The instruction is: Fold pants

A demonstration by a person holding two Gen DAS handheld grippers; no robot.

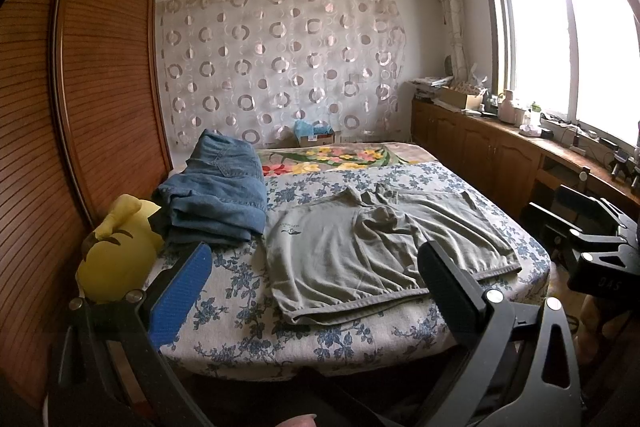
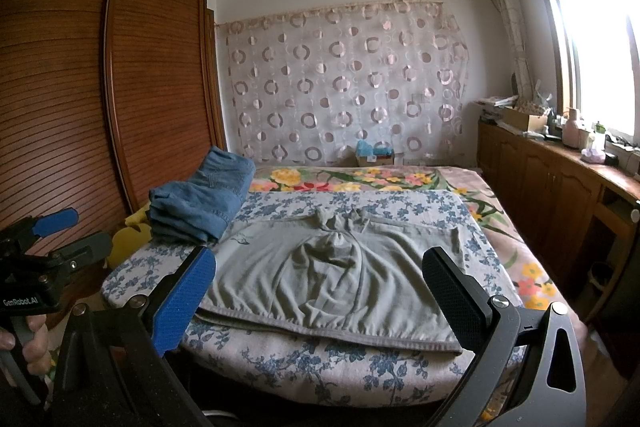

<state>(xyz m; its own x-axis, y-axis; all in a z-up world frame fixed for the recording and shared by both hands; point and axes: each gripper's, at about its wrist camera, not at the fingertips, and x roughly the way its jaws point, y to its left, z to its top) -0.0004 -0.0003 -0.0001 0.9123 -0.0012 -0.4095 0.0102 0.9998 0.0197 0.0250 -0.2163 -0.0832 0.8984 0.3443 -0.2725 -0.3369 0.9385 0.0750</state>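
Grey-green pants (image 1: 352, 259) (image 2: 320, 279) lie spread flat on the bed, hems toward the near edge and drawstring waist at the far side, with wrinkles through the middle. My left gripper (image 1: 316, 255) hovers open above the near edge of the bed, short of the pants, nothing between its fingers. My right gripper (image 2: 320, 259) is likewise open and empty, facing the pants' near hem. Each gripper also shows in the other's view: the right gripper (image 1: 560, 207) off the bed's right side, and the left gripper (image 2: 78, 231), held by a hand, off the left.
Folded blue jeans (image 1: 216, 195) (image 2: 200, 203) are stacked at the bed's left. A yellow plush toy (image 1: 116, 255) sits beside them. A wooden wardrobe (image 1: 100, 87) lines the left. A cluttered low cabinet (image 1: 500, 147) runs under the window on the right. The floral bed cover (image 1: 248, 307) shows around the pants.
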